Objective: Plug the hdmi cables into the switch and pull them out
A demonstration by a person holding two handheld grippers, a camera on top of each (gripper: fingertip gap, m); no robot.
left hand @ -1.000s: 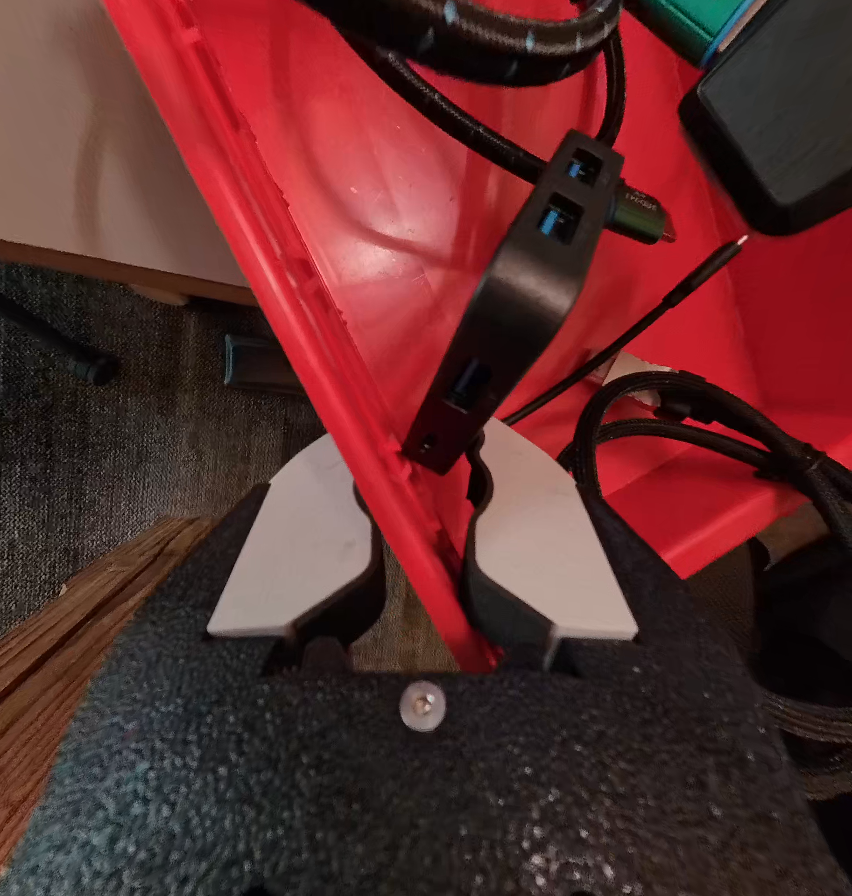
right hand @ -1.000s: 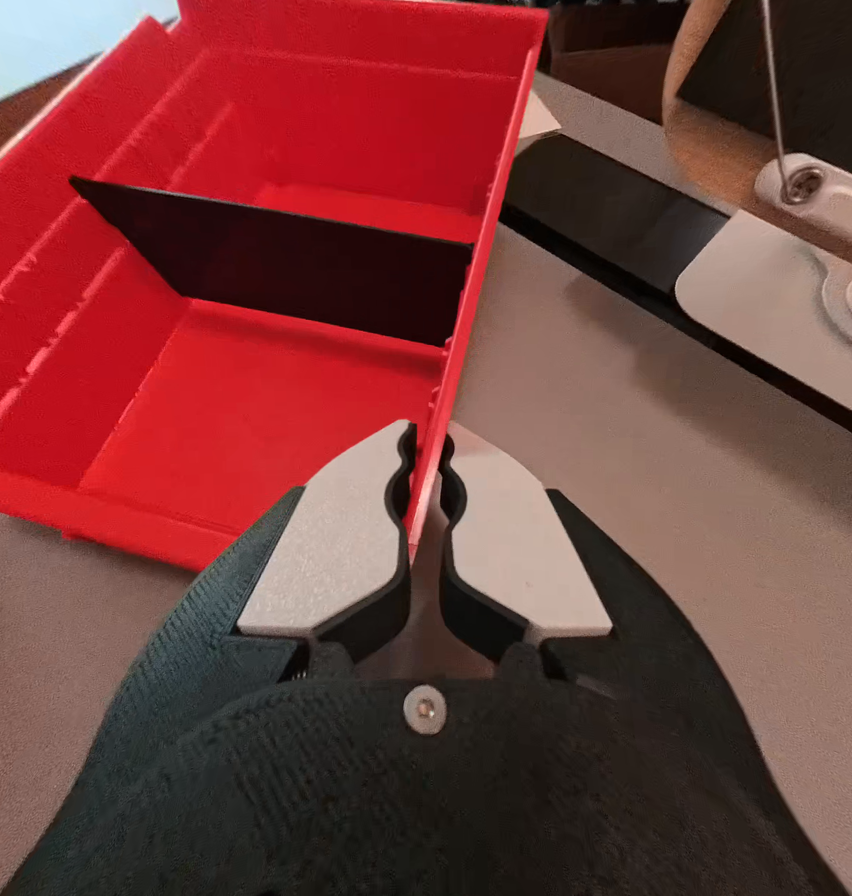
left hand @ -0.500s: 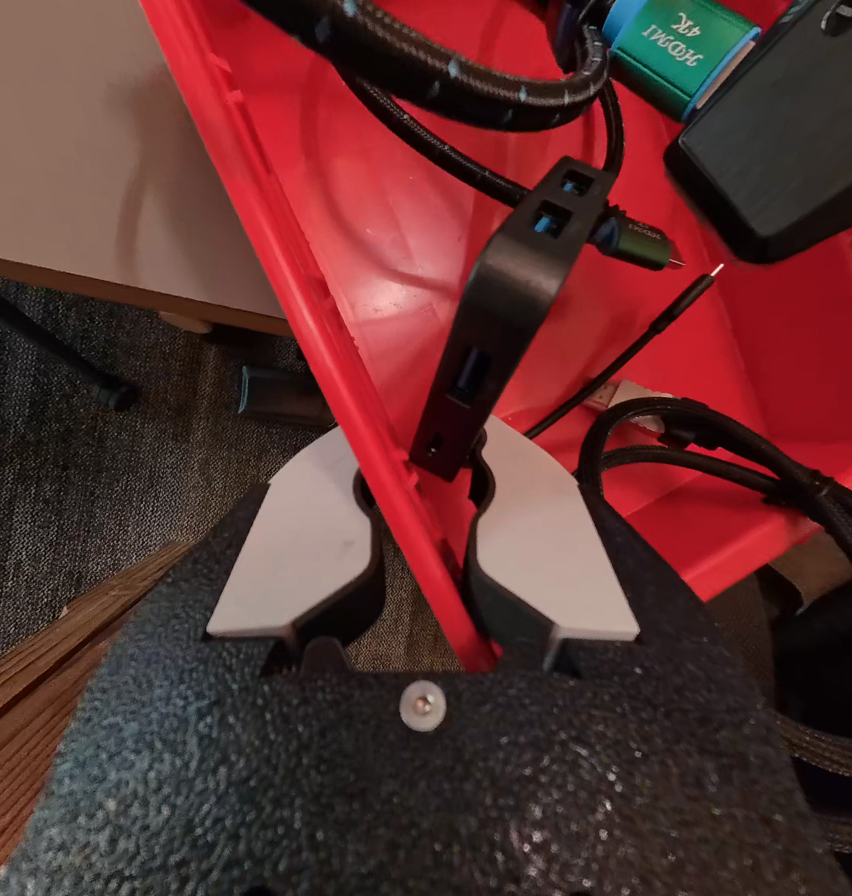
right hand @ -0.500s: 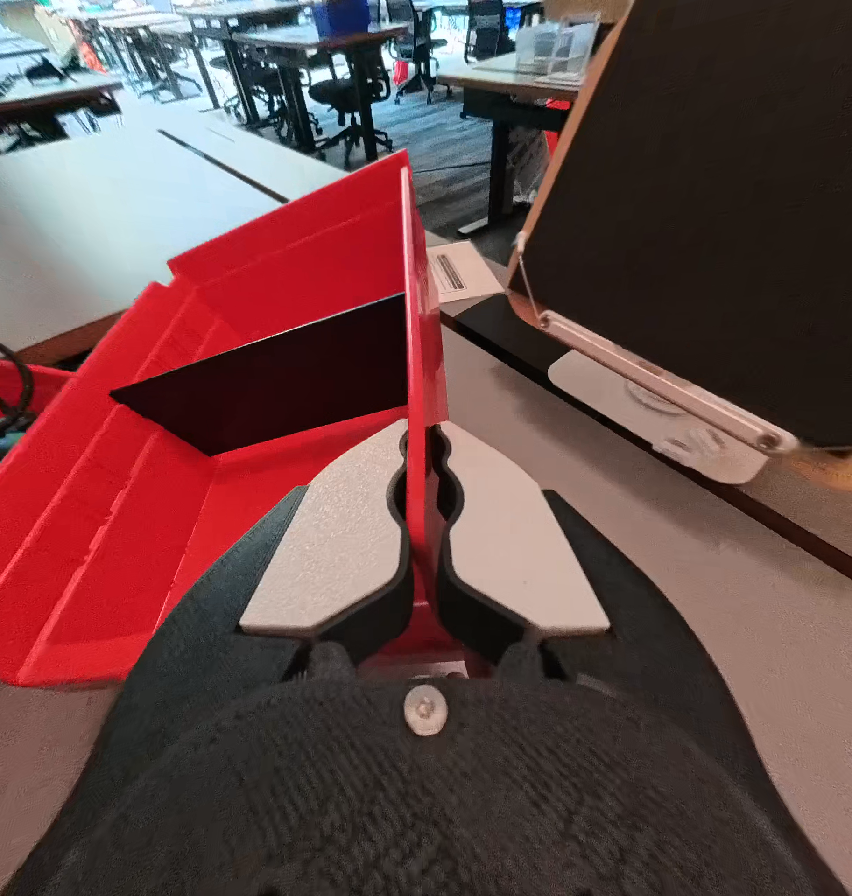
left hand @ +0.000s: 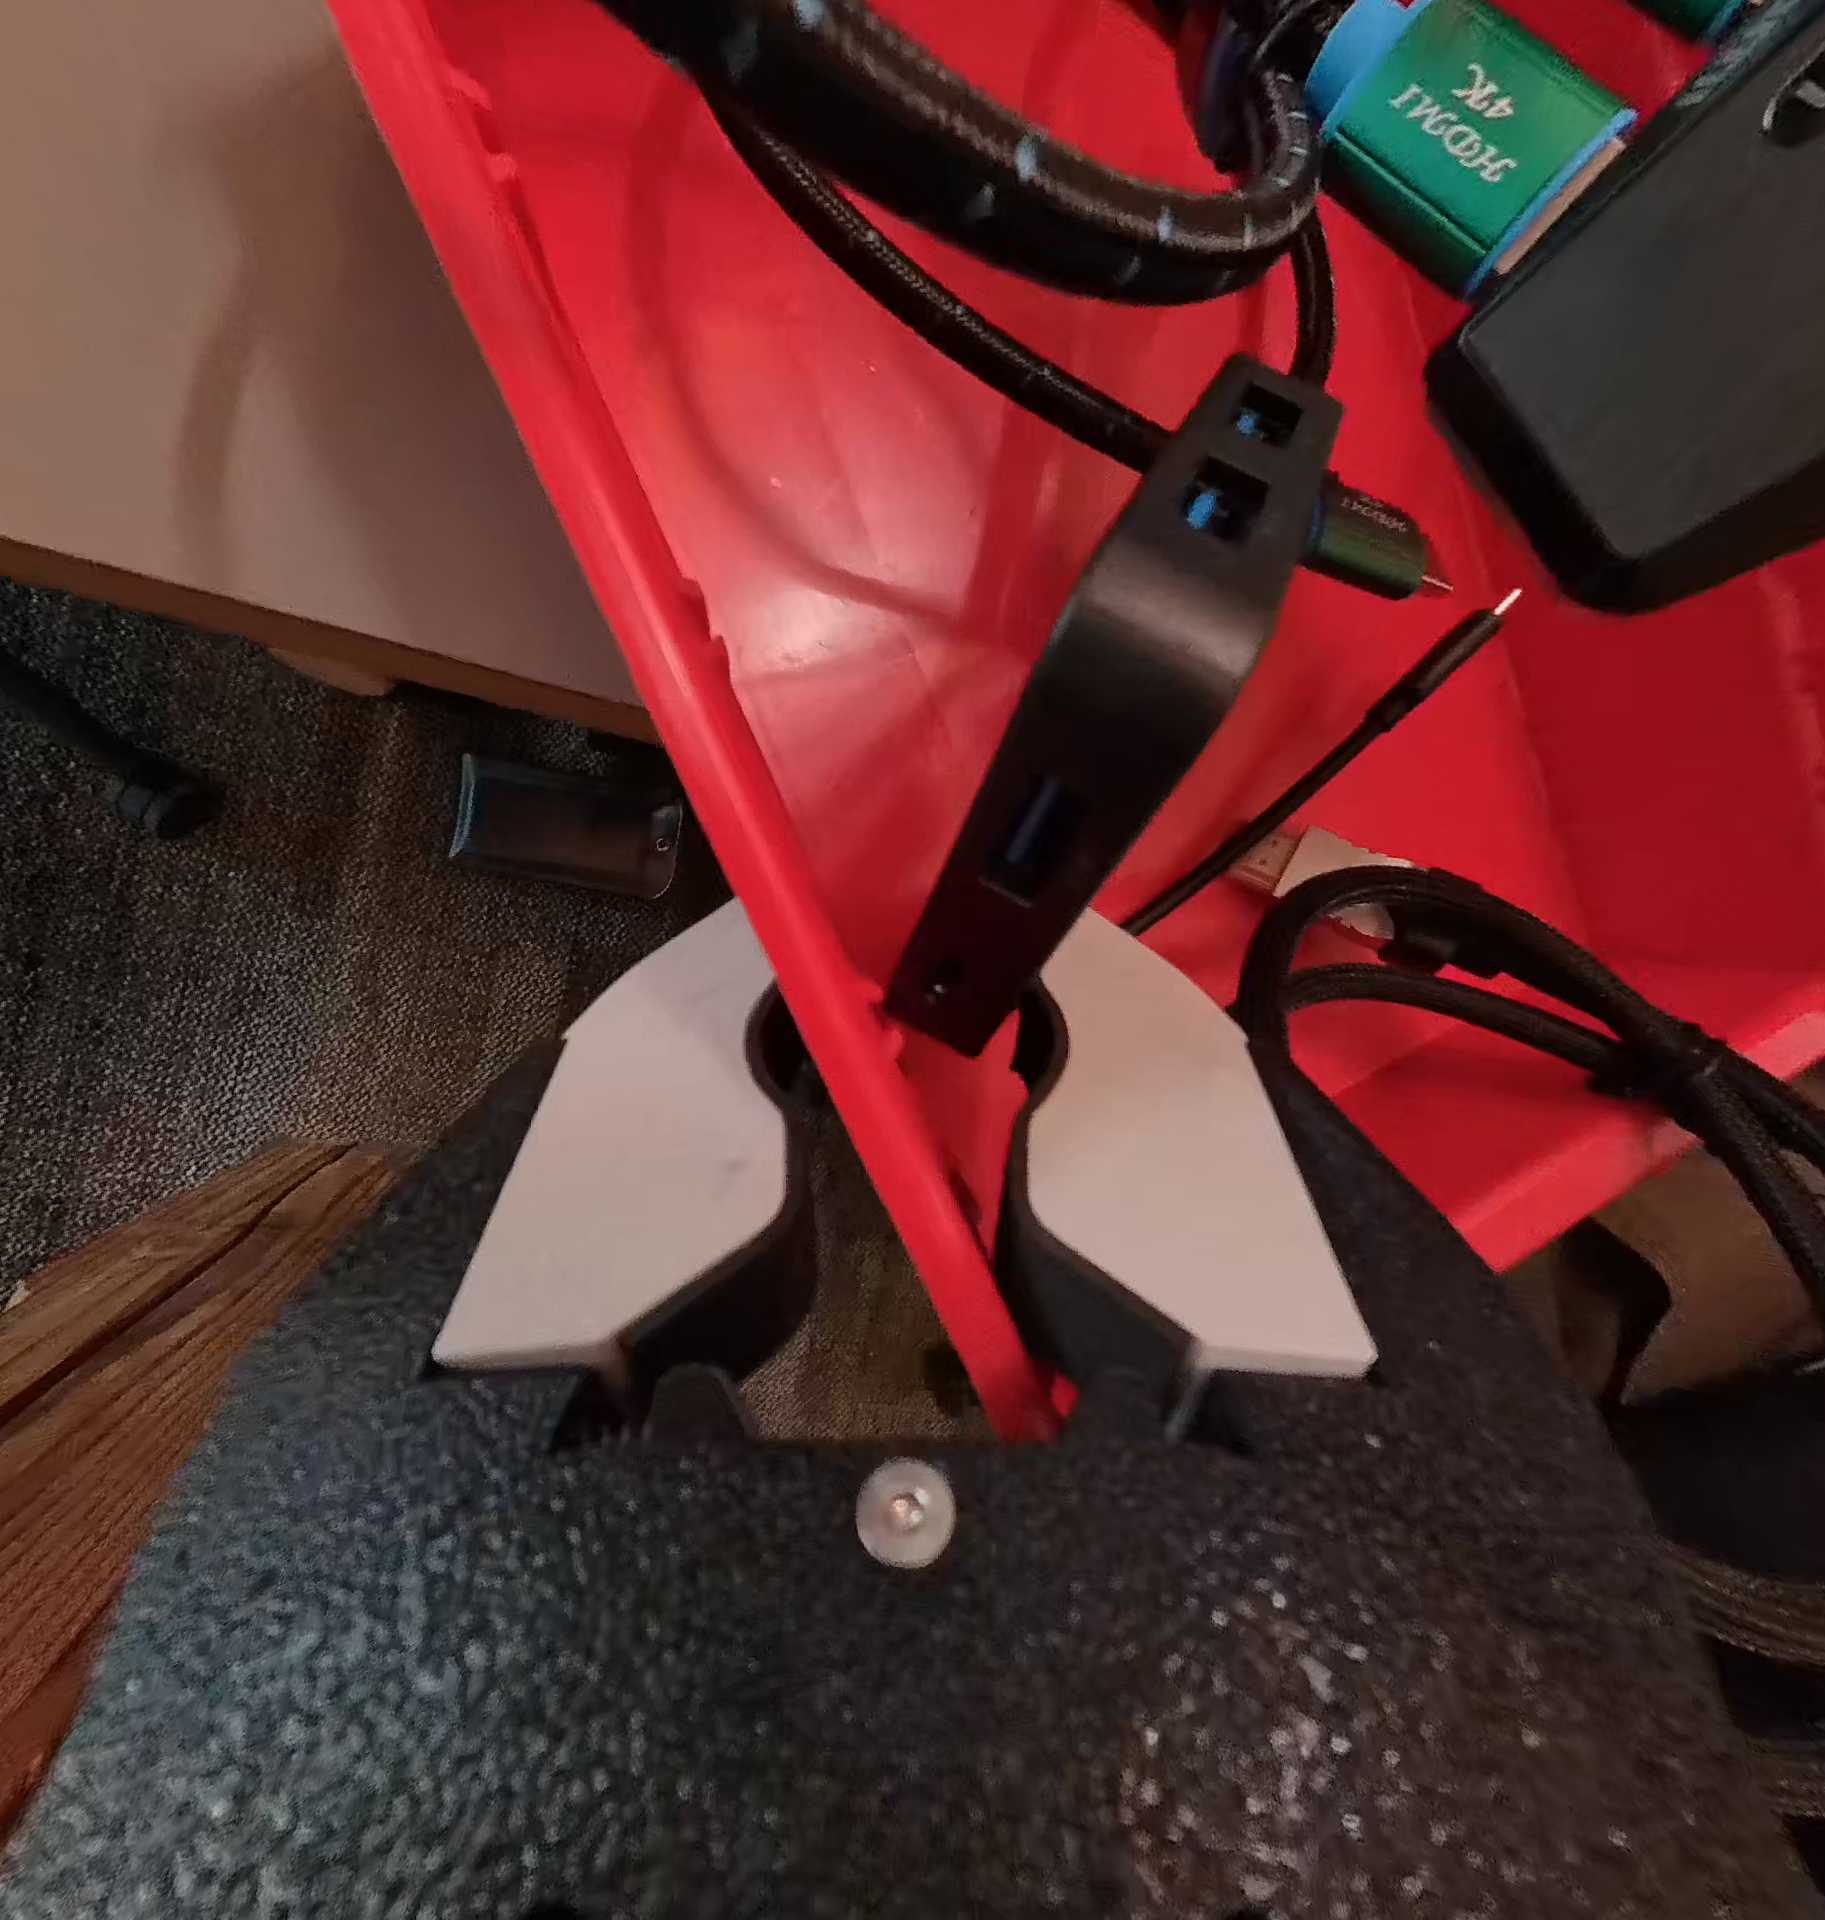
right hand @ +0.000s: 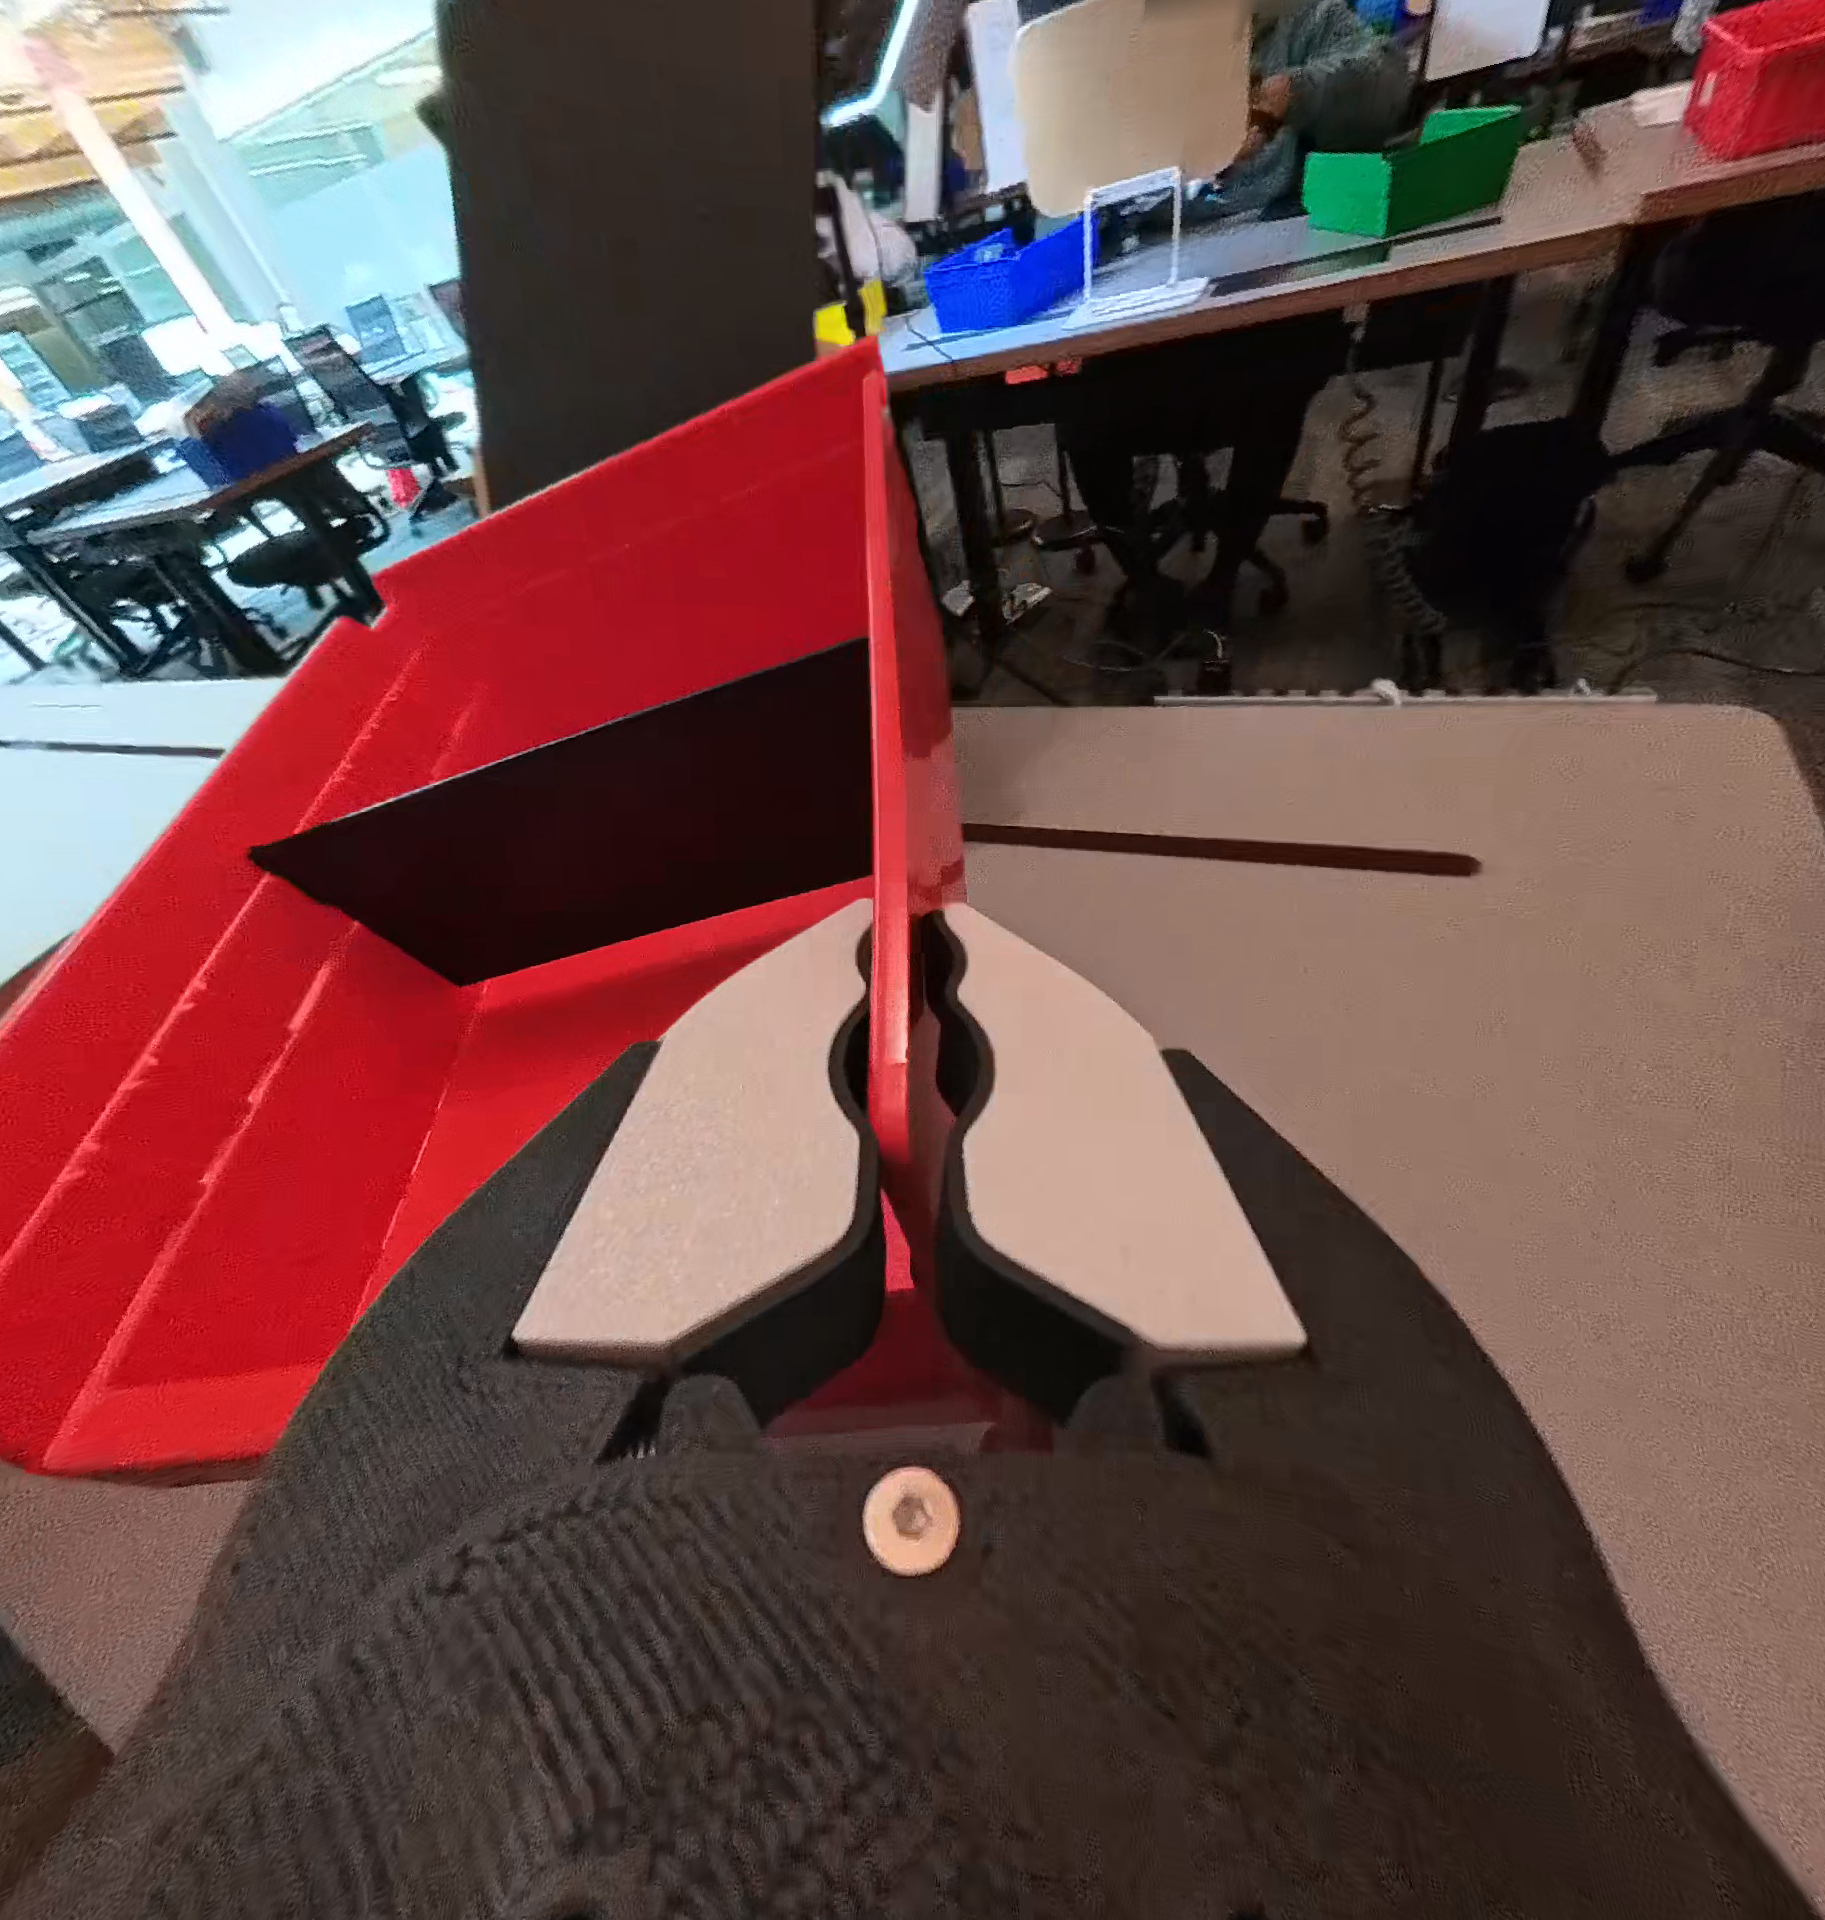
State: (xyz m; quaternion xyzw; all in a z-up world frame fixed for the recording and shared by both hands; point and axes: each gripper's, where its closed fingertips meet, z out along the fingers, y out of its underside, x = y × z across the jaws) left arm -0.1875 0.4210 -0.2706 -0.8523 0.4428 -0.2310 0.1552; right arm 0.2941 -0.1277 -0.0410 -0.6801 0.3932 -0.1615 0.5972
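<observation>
My left gripper point(left hand: 903, 956) straddles one side wall of a red bin point(left hand: 835, 468) and is shut on it; the bin hangs tilted above the carpet. Inside lie a black hub with blue ports point(left hand: 1147, 675), a black box, the switch point(left hand: 1666, 364), a green HDMI plug point(left hand: 1448, 135), braided black cables point(left hand: 991, 166) and a second cable bundle point(left hand: 1510, 997). My right gripper point(right hand: 908, 914) is shut on the bin's wall point(right hand: 897, 727) in the right wrist view. A black divider point(right hand: 596, 810) crosses the bin there, with bare compartments either side of it.
A grey table point(right hand: 1407, 1039) lies under and to the right of the bin. Carpet point(left hand: 212, 987), a wooden surface point(left hand: 108, 1299) and a beige tabletop point(left hand: 160, 312) show beyond the left gripper. Desks with a green bin point(right hand: 1407, 177) and a blue bin point(right hand: 1001, 275) stand behind.
The bin has been lifted and turned: the right view swung from the tabletop up to the room. In the left view the hub, switch and green plug slid closer.
</observation>
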